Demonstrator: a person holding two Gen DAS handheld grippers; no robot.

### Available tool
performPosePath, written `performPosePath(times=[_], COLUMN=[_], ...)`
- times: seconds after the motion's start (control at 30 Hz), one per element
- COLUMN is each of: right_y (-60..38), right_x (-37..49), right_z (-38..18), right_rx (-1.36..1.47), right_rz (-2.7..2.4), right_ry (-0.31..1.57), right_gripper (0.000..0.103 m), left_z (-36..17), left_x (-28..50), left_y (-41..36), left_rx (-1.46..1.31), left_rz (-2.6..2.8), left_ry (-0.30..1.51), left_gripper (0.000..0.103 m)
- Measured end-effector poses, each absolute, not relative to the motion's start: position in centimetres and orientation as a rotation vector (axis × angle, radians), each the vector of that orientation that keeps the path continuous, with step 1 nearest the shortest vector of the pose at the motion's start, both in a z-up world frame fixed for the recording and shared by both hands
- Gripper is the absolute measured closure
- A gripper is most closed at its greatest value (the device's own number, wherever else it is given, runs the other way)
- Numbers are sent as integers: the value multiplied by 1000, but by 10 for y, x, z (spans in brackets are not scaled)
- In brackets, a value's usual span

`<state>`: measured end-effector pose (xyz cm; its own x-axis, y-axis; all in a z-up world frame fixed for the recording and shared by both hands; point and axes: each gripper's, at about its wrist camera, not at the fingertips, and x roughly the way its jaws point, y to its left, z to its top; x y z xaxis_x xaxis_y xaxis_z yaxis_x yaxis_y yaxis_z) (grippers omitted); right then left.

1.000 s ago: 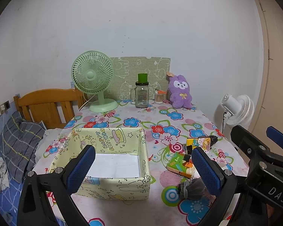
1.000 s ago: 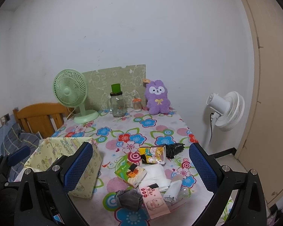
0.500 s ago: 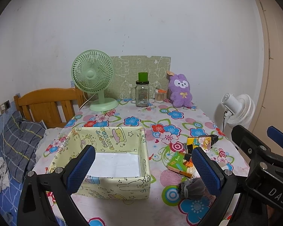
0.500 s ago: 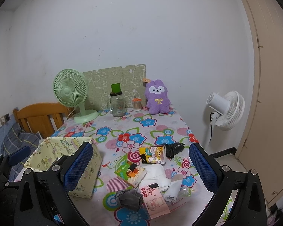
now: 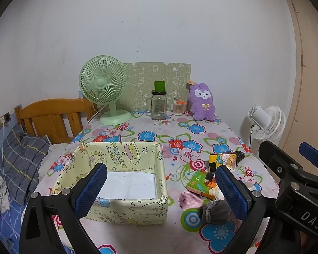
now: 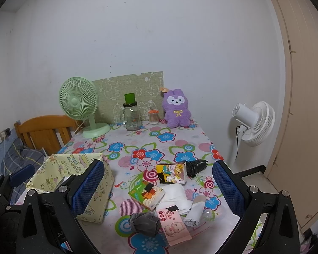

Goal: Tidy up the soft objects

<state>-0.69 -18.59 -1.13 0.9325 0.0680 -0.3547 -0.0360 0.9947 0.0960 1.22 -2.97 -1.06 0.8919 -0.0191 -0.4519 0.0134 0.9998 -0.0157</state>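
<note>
Nothing has shifted noticeably since a second ago: left gripper (image 5: 159,187) and right gripper (image 6: 159,187) hover, jaws spread wide, grasping nothing. Soft packets and a crumpled grey cloth (image 6: 145,222) lie heaped beside the square paper-lined box (image 5: 125,185) (white-bottomed) on the flowered tablecloth (image 6: 159,139).

Box (image 5: 125,182) open-topped, approach clear from above. Soft pile (image 6: 169,196) at 3 o'clock; bare cloth (image 5: 173,182) betw. them.

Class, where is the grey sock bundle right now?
In the right wrist view, the grey sock bundle lies near the table's front edge, right of the yellow box, beside the pink packet.
</note>
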Motion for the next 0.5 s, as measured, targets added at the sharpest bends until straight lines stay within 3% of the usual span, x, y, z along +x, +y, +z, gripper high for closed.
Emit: performPosePath(times=[0.5], right_y=[-186], right_x=[-6], right_z=[-12], right_rx=[84], right_rz=[52], right_ry=[367], right_gripper=[0], left_z=[-10], left_x=[14], left_y=[-30], left_rx=[-14], left_rz=[-20], left_ry=[483], left_gripper=[1])
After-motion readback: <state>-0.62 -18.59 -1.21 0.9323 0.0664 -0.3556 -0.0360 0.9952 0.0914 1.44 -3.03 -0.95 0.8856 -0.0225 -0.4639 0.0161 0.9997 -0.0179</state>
